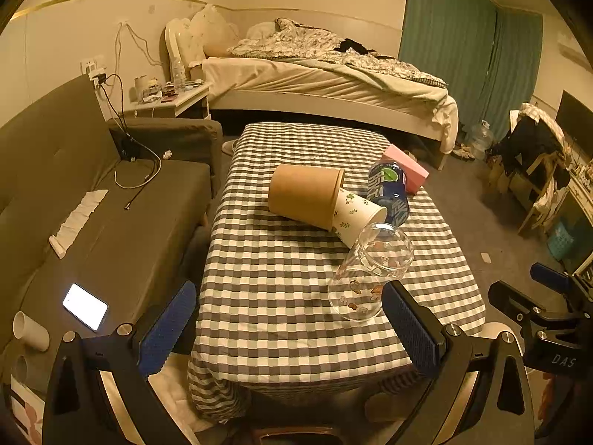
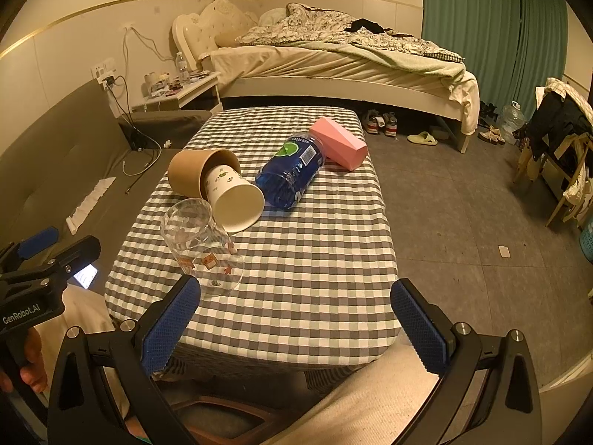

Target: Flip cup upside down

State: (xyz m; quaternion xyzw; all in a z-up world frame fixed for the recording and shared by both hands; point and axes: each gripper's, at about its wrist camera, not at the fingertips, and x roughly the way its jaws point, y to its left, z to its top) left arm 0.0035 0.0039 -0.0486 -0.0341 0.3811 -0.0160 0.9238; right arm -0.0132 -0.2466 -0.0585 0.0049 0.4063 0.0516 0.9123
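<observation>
Left wrist view: the left tongs (image 1: 289,328) hang with their blue pads wide apart and nothing between them, above the near end of the worktop (image 1: 281,319), which wears a checked cloth. The glass (image 1: 370,272) lies on its side on the cloth, just ahead of the right-hand pad (image 1: 411,330); whether pad and glass touch cannot be told. Its one end points toward the tongs and the other toward the far cups. Just beyond it lies a white cup (image 1: 355,215) with a leaf print, on its side and tucked partly into a brown cup (image 1: 305,194), also on its side. A blue bottle (image 1: 389,193) lies to the right of them, with a pink box (image 1: 406,168) at its far end. A sofa (image 1: 92,200) stands to the left with a lit phone (image 1: 85,306) on it. The right tongs (image 1: 548,296) show at the right edge.

Right wrist view: the right tongs (image 2: 296,330) are likewise spread wide and hold nothing, near the front edge of the worktop (image 2: 315,278). The glass (image 2: 202,244) lies tilted on its side at the near left of the cloth, its near end just beside the left pad (image 2: 170,330). The white cup (image 2: 233,200) opens toward the camera, its base inside the brown cup (image 2: 192,174). The bottle (image 2: 292,174) and box (image 2: 339,142) lie further right. The left tongs (image 2: 44,256) show at the left edge, their fingers apart. A bed (image 2: 333,63) stands beyond.
</observation>
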